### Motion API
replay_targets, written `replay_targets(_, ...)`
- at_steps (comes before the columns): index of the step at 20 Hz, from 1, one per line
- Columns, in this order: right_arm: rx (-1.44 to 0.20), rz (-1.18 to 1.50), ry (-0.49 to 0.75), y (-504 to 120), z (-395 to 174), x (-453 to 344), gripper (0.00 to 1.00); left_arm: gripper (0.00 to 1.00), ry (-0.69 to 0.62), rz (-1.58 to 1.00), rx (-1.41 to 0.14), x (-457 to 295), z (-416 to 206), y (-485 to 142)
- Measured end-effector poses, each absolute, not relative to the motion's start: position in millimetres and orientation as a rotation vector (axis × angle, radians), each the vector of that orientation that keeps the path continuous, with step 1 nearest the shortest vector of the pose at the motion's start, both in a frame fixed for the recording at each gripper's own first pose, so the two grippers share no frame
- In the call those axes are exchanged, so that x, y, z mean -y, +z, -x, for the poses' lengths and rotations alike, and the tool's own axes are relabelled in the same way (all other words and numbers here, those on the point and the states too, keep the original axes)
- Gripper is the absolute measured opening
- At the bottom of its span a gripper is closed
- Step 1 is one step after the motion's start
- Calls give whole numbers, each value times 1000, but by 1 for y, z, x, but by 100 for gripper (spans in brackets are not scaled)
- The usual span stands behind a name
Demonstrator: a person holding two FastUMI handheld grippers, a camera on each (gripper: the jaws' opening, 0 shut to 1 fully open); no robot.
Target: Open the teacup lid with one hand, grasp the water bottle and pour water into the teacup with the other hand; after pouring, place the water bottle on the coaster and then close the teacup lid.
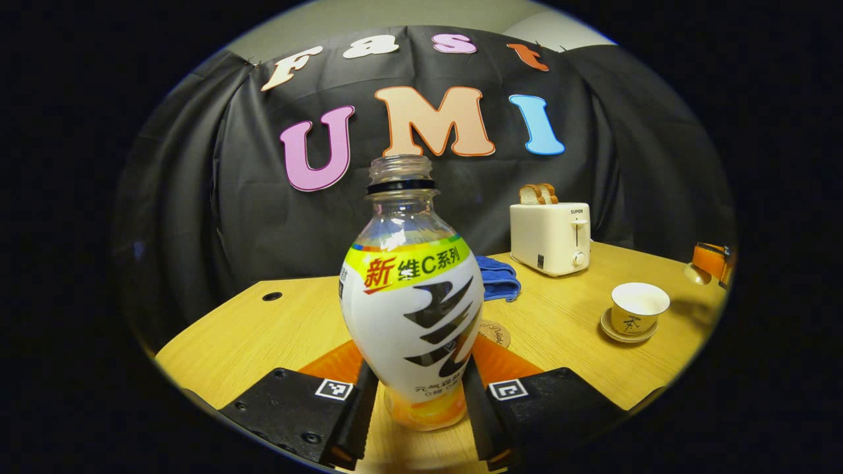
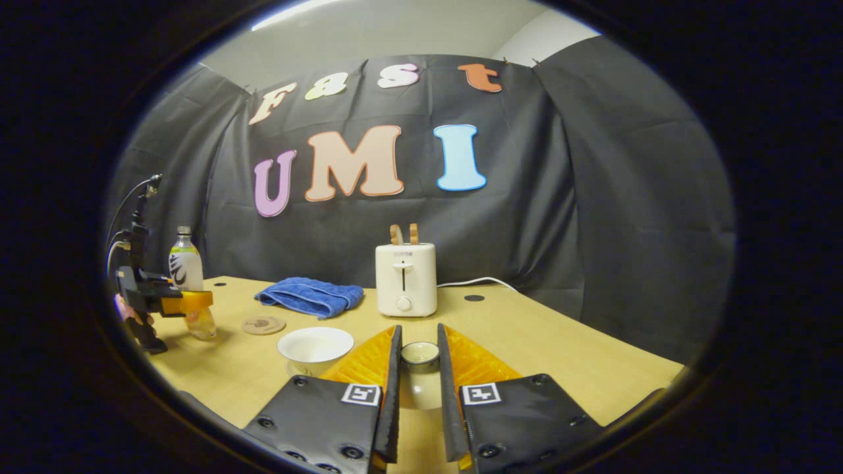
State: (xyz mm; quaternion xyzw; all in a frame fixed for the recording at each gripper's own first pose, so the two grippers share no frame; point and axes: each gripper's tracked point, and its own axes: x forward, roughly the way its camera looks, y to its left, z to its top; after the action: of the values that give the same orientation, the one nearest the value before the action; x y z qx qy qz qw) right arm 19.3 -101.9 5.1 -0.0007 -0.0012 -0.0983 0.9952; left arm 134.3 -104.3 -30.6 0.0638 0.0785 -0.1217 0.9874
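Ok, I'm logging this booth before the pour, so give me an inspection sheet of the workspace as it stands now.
Surface: wooden table, round holes near the back edge.
Job's things: water bottle uncapped, upright on the table; teacup open on its saucer; lid lifted off; coaster bare, beside the bottle.
Clutter: toaster with bread slices in it; blue towel.
Grippers: left gripper shut on the bottle's lower body; right gripper shut on the lid.
Cables: white cord runs from the toaster along the table's back.
Surroundings: black cloth wall, pale ceiling above.
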Motion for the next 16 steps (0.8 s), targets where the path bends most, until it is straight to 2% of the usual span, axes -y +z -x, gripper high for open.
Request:
replay_targets(4, 3, 2, -206, 5, -20, 107, 31, 58, -237, -291, -164, 115, -136, -33)
replay_targets(16, 1, 2, -238, 5, -19, 115, 31, 56, -214, -1089, -66, 147, -154, -16)
